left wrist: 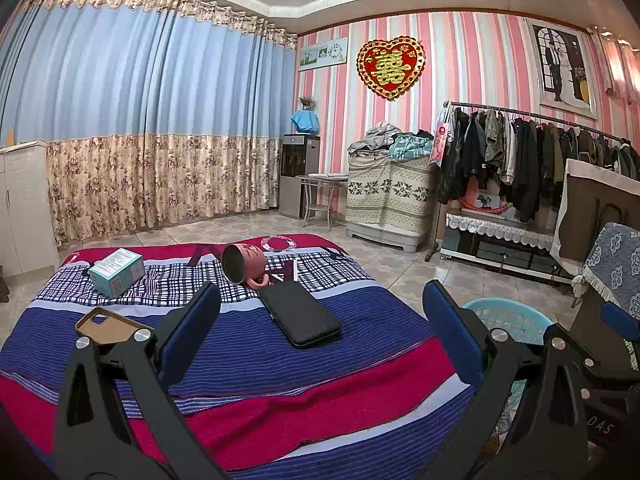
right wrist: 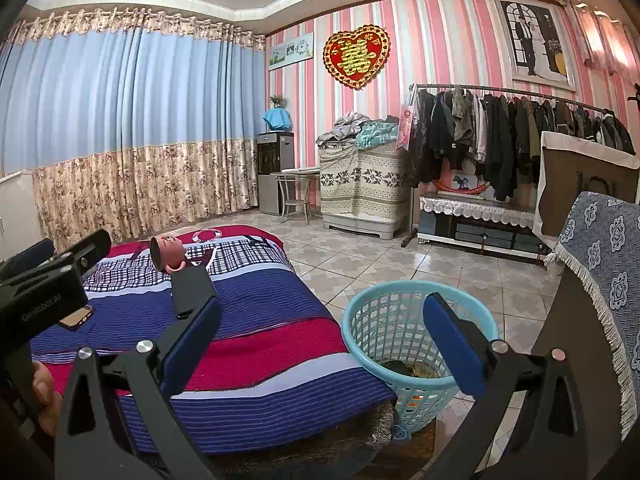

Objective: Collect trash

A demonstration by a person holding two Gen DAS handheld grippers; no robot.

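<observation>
Blue-padded, your left gripper (left wrist: pixel 320 328) hovers level over the bed (left wrist: pixel 248 364), jaws spread empty; your right gripper (right wrist: pixel 320 336) gapes above the basket (right wrist: pixel 368 312).

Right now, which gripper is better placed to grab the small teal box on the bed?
Left. The left gripper is open over the bed, with the teal box ahead-left. The right gripper hangs open by the blue basket.

home bedroom | bed (left wrist: pixel 240 352) | clothes rack (left wrist: pixel 532 148) | curtains (left wrist: pixel 140 120)
</observation>
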